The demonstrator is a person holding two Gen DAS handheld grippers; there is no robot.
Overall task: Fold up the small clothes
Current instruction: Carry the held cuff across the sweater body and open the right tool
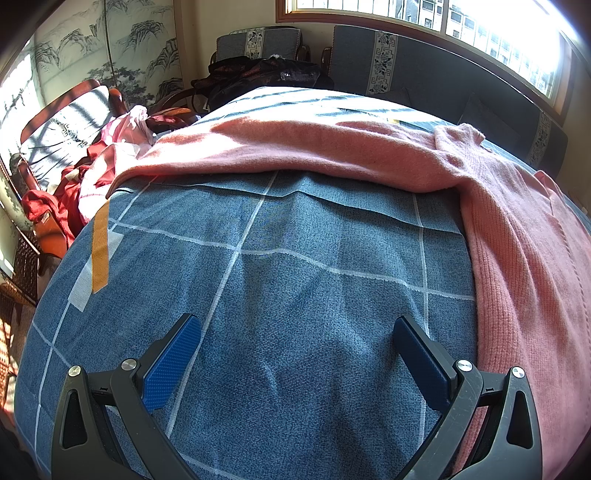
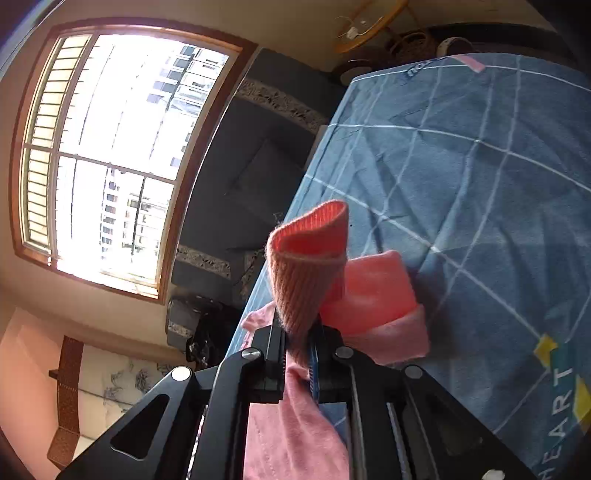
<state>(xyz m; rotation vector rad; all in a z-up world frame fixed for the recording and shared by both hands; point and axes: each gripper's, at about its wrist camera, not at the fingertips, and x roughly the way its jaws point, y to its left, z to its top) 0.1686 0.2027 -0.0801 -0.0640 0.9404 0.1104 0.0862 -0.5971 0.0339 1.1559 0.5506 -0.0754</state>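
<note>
We see a pink knit sweater [image 1: 517, 236] lying on a blue cloth [image 1: 295, 277] w/ a white grid, covering the worktop. In the left view 1 sleeve stretches flat across the far side, and the ribbed body runs down the right edge. The knit looks soft and fuzzy, lit bright by the window [image 1: 480, 22].

Left tongs [image 1: 295, 354] are spread wide w/ nothing between them, over bare cloth just beside the sweater.

Right tongs [image 2: 297, 354] are pinched narrow on a ribbed cuff [image 2: 310, 254], which stands up as an open tube; more pink fabric lies folded beyond it.

Only the right view shows print on the cloth: "HEART" [image 2: 561, 413] by 2 yellow marks. Only the left view shows an orange tape strip [image 1: 100, 251] and a heap of red and pink clothes [image 1: 92, 173] off the left edge.
</note>
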